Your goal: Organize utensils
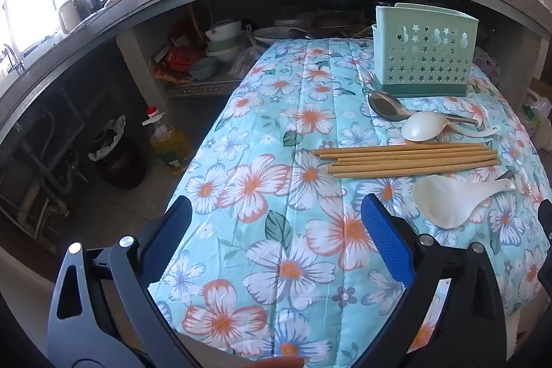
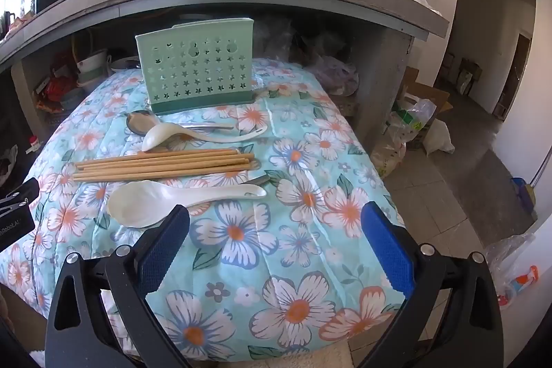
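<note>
Both grippers hang over the near end of the flowered cloth [image 2: 296,264], and each has its jaws wide apart with nothing between them. The landmark is the green holder [image 2: 198,64], which stands upright at the far end of the cloth. All the utensils lie flat in front of the holder, with their long axes across the view, from side to side.

Nearest to the holder is a metal spoon [image 2: 138,123], and a white ladle [image 2: 193,135] lies partly over it. In front of these is the bundle of chopsticks [image 2: 162,165]. Farthest from the holder is a white rice spoon [image 2: 151,200], with its bowl to the left.

The right gripper [image 2: 276,245] is the nearer one: its left finger is just beside the rice spoon's bowl. From the left gripper [image 1: 276,231] the same rice spoon [image 1: 452,200] lies ahead and to the right.

I cannot see into the holder from here; nothing stands up above its rim. To my judgement, no utensil is put away yet.
</note>
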Demonstrator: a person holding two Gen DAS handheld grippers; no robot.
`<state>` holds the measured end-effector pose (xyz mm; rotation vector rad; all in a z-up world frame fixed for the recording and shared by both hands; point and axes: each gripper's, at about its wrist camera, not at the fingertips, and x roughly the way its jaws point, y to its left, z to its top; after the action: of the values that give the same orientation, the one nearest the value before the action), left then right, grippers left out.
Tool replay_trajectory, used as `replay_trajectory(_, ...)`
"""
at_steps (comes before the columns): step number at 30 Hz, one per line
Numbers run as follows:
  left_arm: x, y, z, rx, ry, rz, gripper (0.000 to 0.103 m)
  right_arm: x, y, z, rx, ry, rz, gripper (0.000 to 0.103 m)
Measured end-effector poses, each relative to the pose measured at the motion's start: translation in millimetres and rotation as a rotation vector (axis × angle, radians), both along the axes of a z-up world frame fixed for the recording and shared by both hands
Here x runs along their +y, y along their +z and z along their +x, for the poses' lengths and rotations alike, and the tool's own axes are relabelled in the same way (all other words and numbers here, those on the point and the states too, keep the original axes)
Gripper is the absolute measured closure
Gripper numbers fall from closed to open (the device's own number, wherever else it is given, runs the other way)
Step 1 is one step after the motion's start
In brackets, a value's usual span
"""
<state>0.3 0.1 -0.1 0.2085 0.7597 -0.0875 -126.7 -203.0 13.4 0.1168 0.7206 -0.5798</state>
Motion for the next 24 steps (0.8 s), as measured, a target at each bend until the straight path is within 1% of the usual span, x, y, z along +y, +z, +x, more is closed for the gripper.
replay_trajectory(24, 5.2, -0.5, 2.3, 0.003, 0.001, 0.003, 0.009, 1.0, 1.9, -0.5, -0.006, 0.0, -0.003, 0.006)
